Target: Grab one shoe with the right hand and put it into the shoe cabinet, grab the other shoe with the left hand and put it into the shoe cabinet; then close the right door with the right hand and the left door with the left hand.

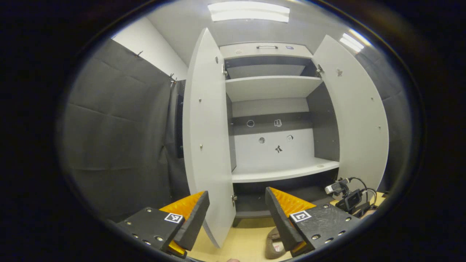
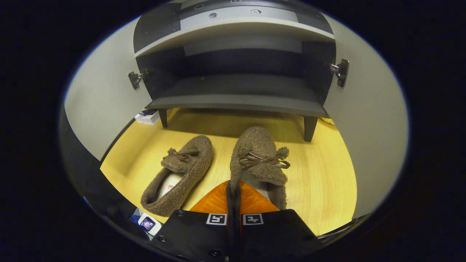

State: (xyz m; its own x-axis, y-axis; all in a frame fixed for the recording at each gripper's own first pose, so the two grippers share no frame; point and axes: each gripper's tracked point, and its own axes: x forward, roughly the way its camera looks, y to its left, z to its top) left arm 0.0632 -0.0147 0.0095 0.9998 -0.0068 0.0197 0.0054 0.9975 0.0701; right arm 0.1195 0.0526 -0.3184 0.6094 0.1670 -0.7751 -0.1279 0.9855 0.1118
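Observation:
Two brown fuzzy slippers lie on the yellow floor in front of the shoe cabinet, toes toward it. In the right gripper view, my right gripper is shut on the rear rim of the right-hand slipper, which rests on the floor. The other slipper lies free to its left. My left gripper hangs open in the air, facing the cabinet, whose left door and right door both stand open. A bit of a slipper shows beneath its fingers.
Pale shelves fill the cabinet, with a dark bottom shelf on short legs. A webcam with cables sits right of the cabinet. A small white box lies by the left door, and a small device sits near the floor's edge.

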